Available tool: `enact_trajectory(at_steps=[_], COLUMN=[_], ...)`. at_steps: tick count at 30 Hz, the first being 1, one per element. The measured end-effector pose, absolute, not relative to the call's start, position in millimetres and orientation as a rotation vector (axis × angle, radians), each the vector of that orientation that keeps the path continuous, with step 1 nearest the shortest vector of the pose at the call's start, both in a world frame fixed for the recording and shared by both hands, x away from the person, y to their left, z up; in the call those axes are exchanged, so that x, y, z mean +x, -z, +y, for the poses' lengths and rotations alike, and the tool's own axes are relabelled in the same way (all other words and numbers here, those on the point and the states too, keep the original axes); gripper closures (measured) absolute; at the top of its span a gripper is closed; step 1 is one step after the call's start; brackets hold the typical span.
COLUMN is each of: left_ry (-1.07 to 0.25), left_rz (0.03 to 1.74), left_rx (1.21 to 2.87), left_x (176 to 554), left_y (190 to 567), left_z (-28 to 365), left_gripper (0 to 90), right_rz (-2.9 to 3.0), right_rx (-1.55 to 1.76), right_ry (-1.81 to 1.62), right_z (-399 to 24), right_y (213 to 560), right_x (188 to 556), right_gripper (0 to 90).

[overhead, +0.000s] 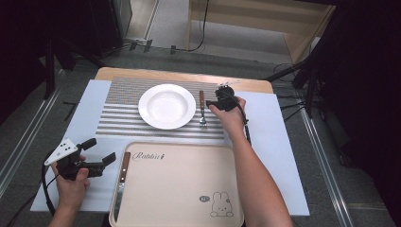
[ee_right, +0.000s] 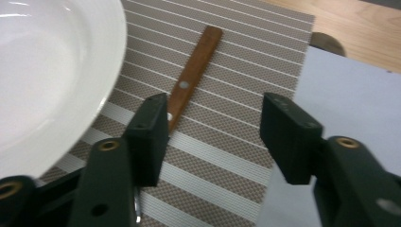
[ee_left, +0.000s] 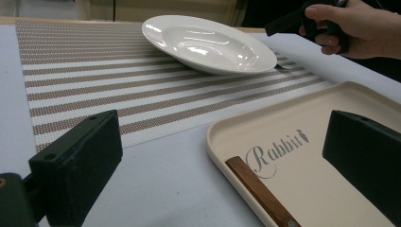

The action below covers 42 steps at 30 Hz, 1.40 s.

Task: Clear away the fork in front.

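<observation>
A white deep plate (overhead: 167, 106) sits on a striped placemat (overhead: 118, 120). Just to its right lies a fork (overhead: 202, 109) with a brown wooden handle, tines toward the person. My right gripper (overhead: 213, 102) hovers beside the fork's handle; in the right gripper view its jaws (ee_right: 213, 127) stand apart over the mat with nothing between them, and the fork handle (ee_right: 194, 71) runs away past the left jaw, next to the plate (ee_right: 47, 71). My left gripper (overhead: 100, 150) rests open left of the cream tray (overhead: 189, 189), and a wooden-handled knife (overhead: 122, 182) lies along that tray's left side.
A white sheet (overhead: 279, 142) covers the wooden table (overhead: 189, 76) under mat and tray. The left gripper view shows the open jaws (ee_left: 220, 156), the tray corner (ee_left: 283, 123) with the knife handle (ee_left: 257, 191), the plate (ee_left: 208, 42) and the person's right hand (ee_left: 359, 28) beyond.
</observation>
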State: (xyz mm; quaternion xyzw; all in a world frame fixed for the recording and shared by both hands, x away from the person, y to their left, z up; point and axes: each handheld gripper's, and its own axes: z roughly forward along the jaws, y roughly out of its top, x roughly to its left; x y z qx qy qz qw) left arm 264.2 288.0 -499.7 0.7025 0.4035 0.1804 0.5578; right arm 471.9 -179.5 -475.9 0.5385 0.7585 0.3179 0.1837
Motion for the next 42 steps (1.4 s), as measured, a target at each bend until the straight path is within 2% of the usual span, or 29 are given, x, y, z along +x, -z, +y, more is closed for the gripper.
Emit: enact_trajectory(at_steps=[3,9,16,34,42], left_ry=[-0.425,-0.425,-0.424,-0.423,-0.422], left_rz=[0.953,0.954,0.954,0.951,0.948], left_rx=[1.656,1.655,1.654,1.656,1.656], left_x=[264,264,264,264,264], left_y=[500,500,500,500,500], left_z=[288,288,289,289,289], left_gripper=[0.0,0.0,0.0,0.0,0.0], right_rz=[2.171,2.223,2.201,2.181,2.199], right_rx=[1.550,1.597,1.650,1.690,1.683], right_ry=[-0.977,-0.965,-0.922,-0.785,-0.763], right_z=[-179,-168,-159,-138,-144], right_y=[478,481,483,491,492], right_x=[475,479,485,498,497], right_gripper=[54.3,65.4,69.3,69.2,74.5])
